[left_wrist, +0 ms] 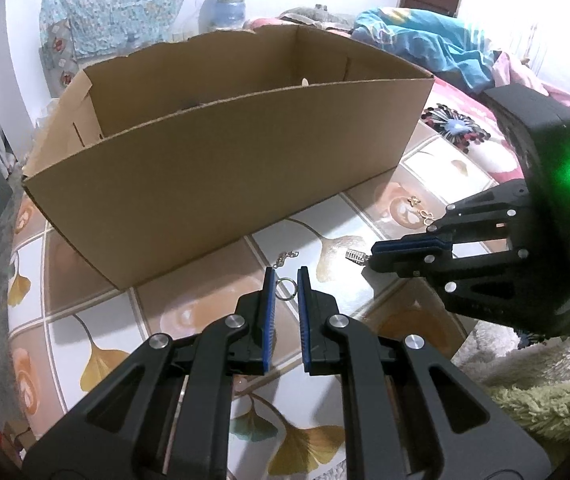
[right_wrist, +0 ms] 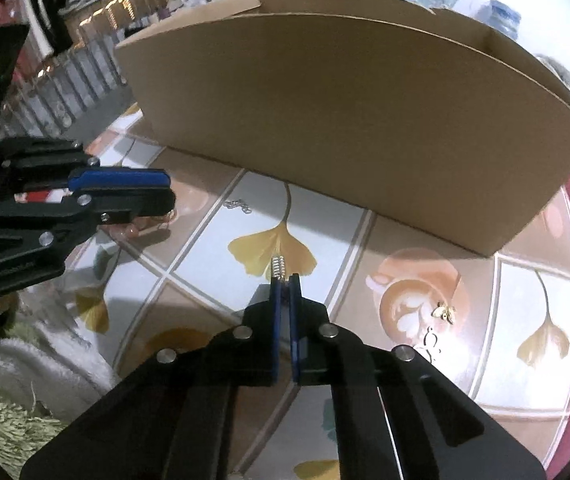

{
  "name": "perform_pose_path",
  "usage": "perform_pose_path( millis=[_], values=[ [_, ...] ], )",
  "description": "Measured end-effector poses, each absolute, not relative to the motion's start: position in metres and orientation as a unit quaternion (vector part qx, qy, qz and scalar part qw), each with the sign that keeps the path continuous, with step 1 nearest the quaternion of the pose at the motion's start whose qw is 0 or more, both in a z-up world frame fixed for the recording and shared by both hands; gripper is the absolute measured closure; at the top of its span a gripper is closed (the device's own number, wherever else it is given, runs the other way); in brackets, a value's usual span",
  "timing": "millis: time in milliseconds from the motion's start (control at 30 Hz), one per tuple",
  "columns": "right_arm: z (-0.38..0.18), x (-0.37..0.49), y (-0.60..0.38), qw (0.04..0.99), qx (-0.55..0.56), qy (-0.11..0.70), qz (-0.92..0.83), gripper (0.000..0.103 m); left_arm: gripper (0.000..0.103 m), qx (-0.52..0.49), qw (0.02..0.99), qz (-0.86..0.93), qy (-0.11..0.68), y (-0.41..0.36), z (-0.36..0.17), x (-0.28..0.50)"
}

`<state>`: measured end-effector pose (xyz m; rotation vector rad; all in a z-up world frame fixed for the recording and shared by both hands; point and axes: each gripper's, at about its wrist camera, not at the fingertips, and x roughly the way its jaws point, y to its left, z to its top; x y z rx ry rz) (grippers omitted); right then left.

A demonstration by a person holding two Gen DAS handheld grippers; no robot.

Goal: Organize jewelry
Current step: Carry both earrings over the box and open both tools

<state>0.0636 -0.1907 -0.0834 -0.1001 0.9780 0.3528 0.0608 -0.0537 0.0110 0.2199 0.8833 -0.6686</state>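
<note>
My left gripper (left_wrist: pixel 286 270) points at the tabletop just before the cardboard box (left_wrist: pixel 225 168). Its blue pads are shut on a small silver key ring (left_wrist: pixel 287 289), whose short chain (left_wrist: pixel 285 258) trails past the tips onto the cloth. From the right, my right gripper (left_wrist: pixel 373 254) reaches in, shut on a small ribbed silver piece (left_wrist: pixel 355 256) that sticks out beyond its tips. The right wrist view shows that piece (right_wrist: pixel 278 268) pinched between the right gripper (right_wrist: pixel 284 278) pads, the left gripper (right_wrist: pixel 169 196) at the left, and the chain (right_wrist: pixel 237 205) lying before the box (right_wrist: pixel 365 120).
Small gold earrings (right_wrist: pixel 445 312) and a thin silver piece (right_wrist: pixel 431 340) lie on the coffee-print tile at the right. The table cloth (left_wrist: pixel 85 280) has a ginkgo-leaf pattern. Fluffy towels (left_wrist: pixel 533 360) border the near right edge. Heaped clothes (left_wrist: pixel 425 40) lie behind the box.
</note>
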Motion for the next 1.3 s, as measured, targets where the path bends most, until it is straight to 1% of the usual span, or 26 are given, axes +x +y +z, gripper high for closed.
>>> perform_pose_path(
  millis=[233, 433, 567, 633, 667, 700, 767, 967, 1033, 1067, 1267, 1300],
  values=[
    [-0.059, 0.052, -0.202, 0.882, -0.012, 0.438, 0.174, 0.102, 0.093, 0.111, 0.855, -0.315, 0.396, -0.050, 0.031, 0.051],
    [-0.031, 0.045, -0.211, 0.897, 0.010, 0.400, 0.187, 0.102, 0.093, 0.105, 0.865, -0.325, 0.368, -0.046, 0.059, 0.046],
    [-0.028, 0.050, -0.210, 0.899, 0.009, 0.396, 0.186, 0.102, 0.093, 0.106, 0.868, -0.325, 0.361, -0.044, 0.065, 0.047],
    [-0.036, 0.055, -0.206, 0.890, 0.007, 0.413, 0.191, 0.099, 0.093, 0.099, 0.866, -0.326, 0.367, -0.046, 0.063, 0.049],
    [-0.038, 0.054, -0.207, 0.888, 0.004, 0.418, 0.190, 0.095, 0.093, 0.098, 0.865, -0.325, 0.370, -0.046, 0.061, 0.049],
    [-0.045, 0.056, -0.203, 0.884, -0.001, 0.426, 0.194, 0.087, 0.093, 0.097, 0.863, -0.324, 0.374, -0.047, 0.058, 0.049],
    [-0.057, 0.059, -0.195, 0.878, -0.008, 0.439, 0.193, 0.084, 0.093, 0.093, 0.860, -0.325, 0.382, -0.046, 0.054, 0.050],
    [-0.085, 0.069, -0.185, 0.868, -0.036, 0.465, 0.172, 0.084, 0.093, 0.089, 0.854, -0.325, 0.396, -0.048, 0.042, 0.053],
    [-0.085, 0.067, -0.180, 0.873, -0.055, 0.454, 0.168, 0.089, 0.093, 0.090, 0.853, -0.324, 0.399, -0.047, 0.039, 0.054],
    [-0.085, 0.066, -0.178, 0.875, -0.065, 0.452, 0.162, 0.097, 0.093, 0.089, 0.853, -0.323, 0.399, -0.047, 0.039, 0.054],
    [-0.079, 0.061, -0.184, 0.874, -0.030, 0.450, 0.178, 0.098, 0.093, 0.088, 0.856, -0.321, 0.396, -0.045, 0.041, 0.055],
    [-0.077, 0.060, -0.187, 0.875, -0.023, 0.448, 0.180, 0.100, 0.093, 0.089, 0.857, -0.320, 0.393, -0.044, 0.044, 0.054]
  ],
)
